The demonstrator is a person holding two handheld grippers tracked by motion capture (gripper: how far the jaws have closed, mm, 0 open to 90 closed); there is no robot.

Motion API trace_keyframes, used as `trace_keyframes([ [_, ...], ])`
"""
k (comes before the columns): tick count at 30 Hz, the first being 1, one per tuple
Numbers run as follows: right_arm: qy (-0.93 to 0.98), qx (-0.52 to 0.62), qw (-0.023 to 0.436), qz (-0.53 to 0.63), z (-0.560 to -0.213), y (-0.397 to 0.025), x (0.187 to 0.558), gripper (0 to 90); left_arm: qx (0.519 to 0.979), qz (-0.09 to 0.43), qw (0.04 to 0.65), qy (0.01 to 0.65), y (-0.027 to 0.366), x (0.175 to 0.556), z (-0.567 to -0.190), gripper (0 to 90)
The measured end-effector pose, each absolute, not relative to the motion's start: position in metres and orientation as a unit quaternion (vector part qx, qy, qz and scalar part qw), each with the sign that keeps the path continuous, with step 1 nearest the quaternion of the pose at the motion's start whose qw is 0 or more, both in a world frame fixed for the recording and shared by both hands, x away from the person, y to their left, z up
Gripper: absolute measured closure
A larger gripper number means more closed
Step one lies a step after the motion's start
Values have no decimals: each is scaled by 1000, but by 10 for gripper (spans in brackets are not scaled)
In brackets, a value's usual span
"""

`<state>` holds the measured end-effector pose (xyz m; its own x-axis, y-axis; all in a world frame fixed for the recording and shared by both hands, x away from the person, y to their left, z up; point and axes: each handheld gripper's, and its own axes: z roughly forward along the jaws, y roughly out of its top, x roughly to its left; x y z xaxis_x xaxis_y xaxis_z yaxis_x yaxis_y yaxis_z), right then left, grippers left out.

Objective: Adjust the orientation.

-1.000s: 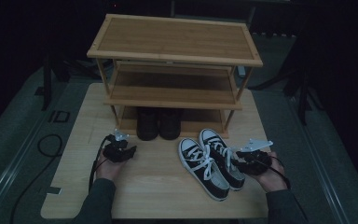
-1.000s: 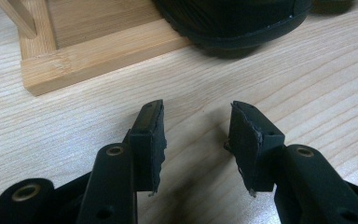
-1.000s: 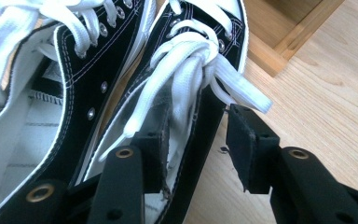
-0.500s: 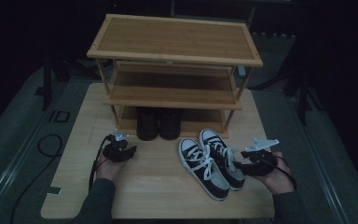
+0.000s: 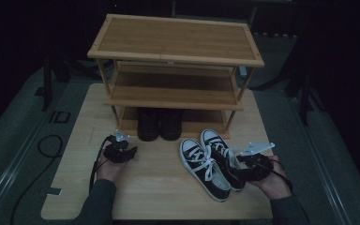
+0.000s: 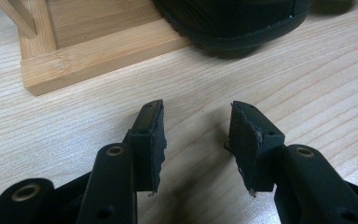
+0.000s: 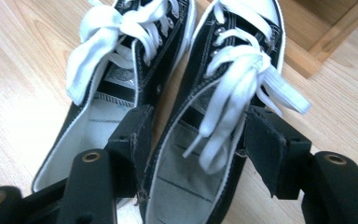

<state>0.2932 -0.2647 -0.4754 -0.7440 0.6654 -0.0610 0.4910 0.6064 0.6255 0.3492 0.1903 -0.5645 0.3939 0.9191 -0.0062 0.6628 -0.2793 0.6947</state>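
A pair of black sneakers with white laces lies at the table's front right, the left sneaker (image 5: 200,172) (image 7: 116,65) beside the right sneaker (image 5: 221,157) (image 7: 191,158). My right gripper (image 5: 241,164) (image 7: 198,121) is open and straddles the right sneaker's heel opening, with one jaw between the two sneakers and the other outside. My left gripper (image 5: 124,151) (image 6: 196,116) is open and holds nothing. It hovers low over the bare table, a short way in front of a black shoe (image 6: 242,23).
A three-tier bamboo shoe rack (image 5: 176,40) stands at the back of the wooden table (image 5: 159,197). A pair of black shoes (image 5: 159,124) sits on its bottom level. The rack's base rail (image 6: 98,56) lies just ahead of my left gripper. A cable (image 5: 47,145) trails on the floor at left.
My right hand has shifted slightly at the sneaker's heel. The left gripper has hardly moved.
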Motion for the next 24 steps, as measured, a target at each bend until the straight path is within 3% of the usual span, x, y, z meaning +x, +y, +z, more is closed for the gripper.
trace_keyframes([
  [24, 897, 322, 122, 278, -487, -240, 297, 411, 773, 203, 314, 512, 190, 349, -564, 556],
])
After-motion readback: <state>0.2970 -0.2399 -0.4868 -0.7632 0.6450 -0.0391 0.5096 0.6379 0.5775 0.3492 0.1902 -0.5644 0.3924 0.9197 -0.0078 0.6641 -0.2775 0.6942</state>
